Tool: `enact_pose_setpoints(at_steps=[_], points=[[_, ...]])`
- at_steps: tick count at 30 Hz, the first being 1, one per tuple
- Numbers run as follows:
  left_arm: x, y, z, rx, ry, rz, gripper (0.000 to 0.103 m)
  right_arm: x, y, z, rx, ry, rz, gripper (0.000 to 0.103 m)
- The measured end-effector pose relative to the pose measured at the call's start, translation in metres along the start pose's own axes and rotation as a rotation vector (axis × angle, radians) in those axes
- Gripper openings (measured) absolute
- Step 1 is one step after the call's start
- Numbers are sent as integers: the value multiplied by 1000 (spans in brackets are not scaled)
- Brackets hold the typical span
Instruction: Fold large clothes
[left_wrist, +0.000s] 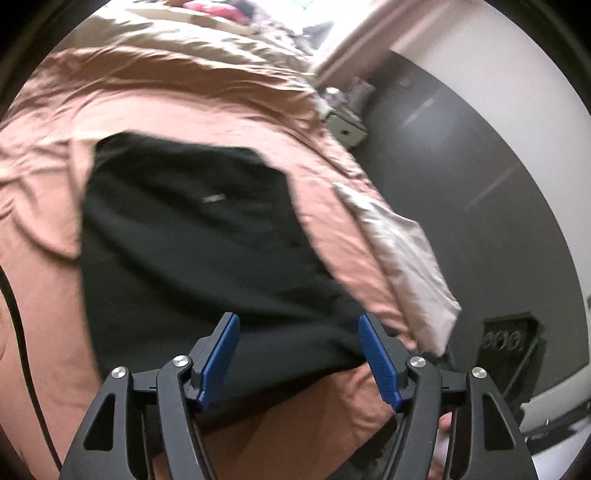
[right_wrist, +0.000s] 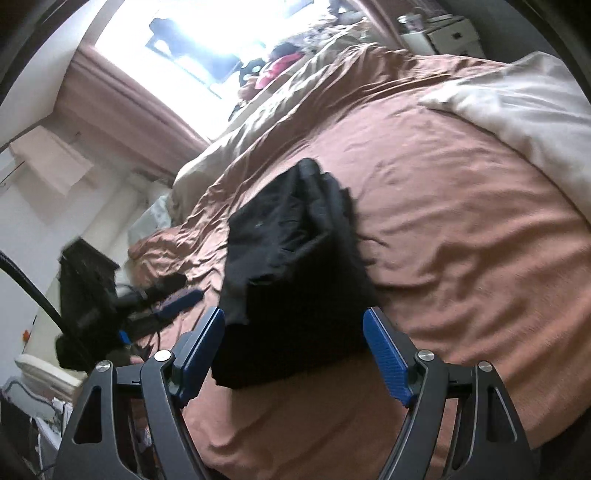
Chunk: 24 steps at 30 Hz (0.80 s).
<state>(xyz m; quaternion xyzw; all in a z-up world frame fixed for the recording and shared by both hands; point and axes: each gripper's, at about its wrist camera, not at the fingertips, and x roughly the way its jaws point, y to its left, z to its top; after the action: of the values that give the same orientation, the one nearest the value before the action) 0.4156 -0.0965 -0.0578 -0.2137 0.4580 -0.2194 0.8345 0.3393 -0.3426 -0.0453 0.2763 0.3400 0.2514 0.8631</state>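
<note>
A black garment (left_wrist: 192, 221) lies folded into a thick rectangle on the rust-brown bedsheet (left_wrist: 184, 99). My left gripper (left_wrist: 298, 321) is open over the garment's near edge; its blue pads stand wide apart and press on nothing. In the right wrist view the same black garment (right_wrist: 291, 236) shows stacked layers and a bunched far end. My right gripper (right_wrist: 293, 314) is open, and the near end of the pile sits between its spread fingers without being pinched. A blue finger (right_wrist: 183, 298) of the left gripper shows to the left of the pile, low over the sheet.
The brown sheet (right_wrist: 443, 221) is wrinkled all around the pile. A beige cover (left_wrist: 406, 240) hangs off the bed edge above a dark floor (left_wrist: 461, 166). A white nightstand (left_wrist: 345, 129) stands beyond the bed. Red and dark clothes (right_wrist: 277, 66) lie near the bright window (right_wrist: 221, 37).
</note>
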Motion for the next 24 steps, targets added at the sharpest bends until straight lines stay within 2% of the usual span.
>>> enact_pose_setpoints(at_steps=[4, 5, 6, 7, 8, 10, 14, 17, 21, 24], points=[[-11, 37, -11, -69, -9, 71, 68, 30, 7, 12, -5, 28, -5, 74], [-14, 49, -15, -90, -11, 90, 68, 38, 7, 14, -8, 34, -10, 67], [-14, 54, -18, -100, -10, 103, 68, 43, 7, 16, -9, 38, -18, 42], [-15, 64, -21, -115, -5, 131, 68, 50, 5, 19, -7, 49, -31, 25], [-17, 71, -24, -124, 0, 147, 68, 53, 5, 20, -5, 55, -32, 24], [-15, 86, -30, -152, 20, 164, 68, 54, 0, 22, -7, 38, -39, 14], [-1, 96, -41, -180, 57, 180, 68, 55, -16, 15, 17, 29, -38, 9], [12, 92, -46, -183, 78, 151, 68, 60, -38, 3, 64, 36, -39, 8], [23, 75, -46, -132, 80, 169, 74, 63, -66, -13, 161, 32, -31, 8], [28, 66, -44, -101, 83, 192, 78, 61, -68, -18, 183, 23, -29, 8]])
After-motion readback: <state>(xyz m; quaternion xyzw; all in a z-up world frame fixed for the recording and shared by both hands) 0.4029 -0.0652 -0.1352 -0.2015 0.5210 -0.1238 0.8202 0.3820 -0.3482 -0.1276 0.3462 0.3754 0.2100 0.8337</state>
